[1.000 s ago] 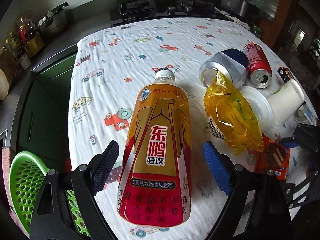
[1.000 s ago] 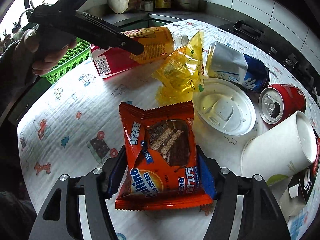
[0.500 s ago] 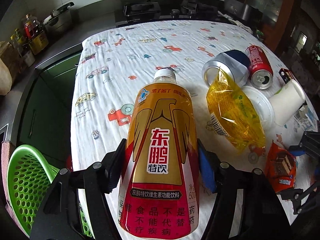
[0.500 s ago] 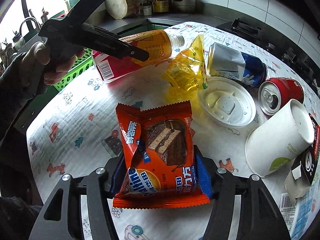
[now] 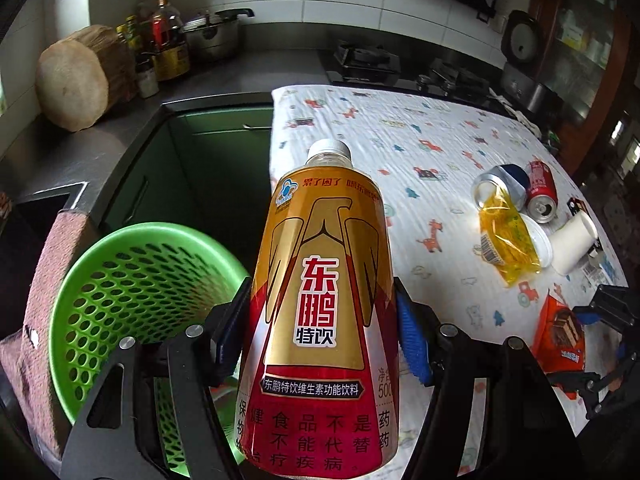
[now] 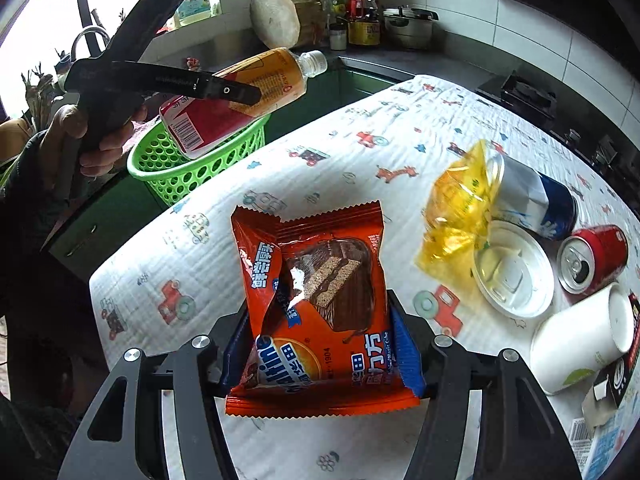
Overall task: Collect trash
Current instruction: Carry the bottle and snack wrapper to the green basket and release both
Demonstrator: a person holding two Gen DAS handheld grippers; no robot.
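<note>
My left gripper (image 5: 320, 336) is shut on a gold-and-red drink bottle (image 5: 320, 300) and holds it in the air beside the green perforated basket (image 5: 132, 280). In the right wrist view the bottle (image 6: 240, 96) hangs over the basket (image 6: 192, 164), off the table's left edge. My right gripper (image 6: 316, 344) is shut on an orange snack wrapper (image 6: 316, 304) and holds it above the tablecloth. The wrapper also shows in the left wrist view (image 5: 560, 332).
On the cartoon-print tablecloth (image 6: 360, 168) lie a yellow bag (image 6: 460, 208), a blue-white can (image 6: 536, 196), a red can (image 6: 592, 256), a white lid (image 6: 512, 272), a paper cup (image 6: 580, 336) and a small black carton (image 6: 616, 380). Counter with wood block (image 5: 76, 80) and bottles behind.
My left gripper closed on the bottle, lifted it off the table and carried it left to the basket. My right gripper lifted the wrapper higher.
</note>
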